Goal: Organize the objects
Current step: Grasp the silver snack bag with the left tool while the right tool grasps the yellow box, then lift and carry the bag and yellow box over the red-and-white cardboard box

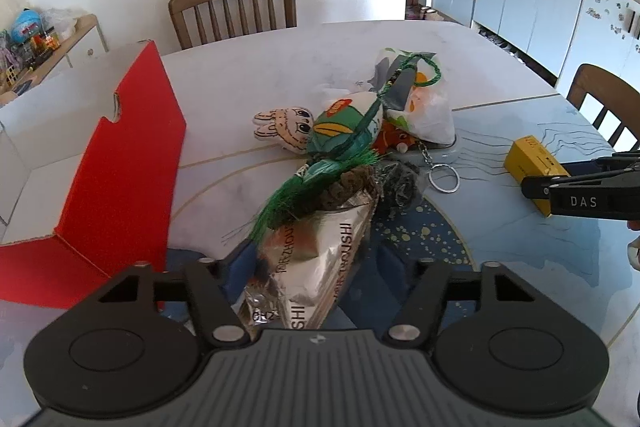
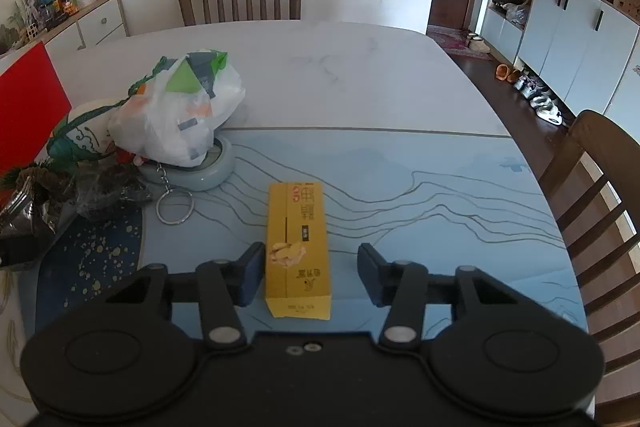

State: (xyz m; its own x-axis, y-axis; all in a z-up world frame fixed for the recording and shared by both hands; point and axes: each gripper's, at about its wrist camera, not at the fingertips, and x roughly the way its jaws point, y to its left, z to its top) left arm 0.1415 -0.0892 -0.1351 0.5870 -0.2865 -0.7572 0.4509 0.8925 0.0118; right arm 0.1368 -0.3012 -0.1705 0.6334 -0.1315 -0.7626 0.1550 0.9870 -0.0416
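Straddling yellow box (image 2: 298,247), right tongs (image 2: 311,275) gapped.

Yellow box (image 2: 298,247) lying flat on the blue-patterned surface (image 2: 440,195), silver foil packet (image 1: 316,259) beside an open red-and-white box (image 1: 120,155), heaped toys (image 1: 320,135)

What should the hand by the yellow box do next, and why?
Probably close the right gripper a little more on the yellow box. The box lies flat on the table, between the fingers; one sits right beside it, but a gap still shows on the other side. Once gripped, it could go toward the red and white box.
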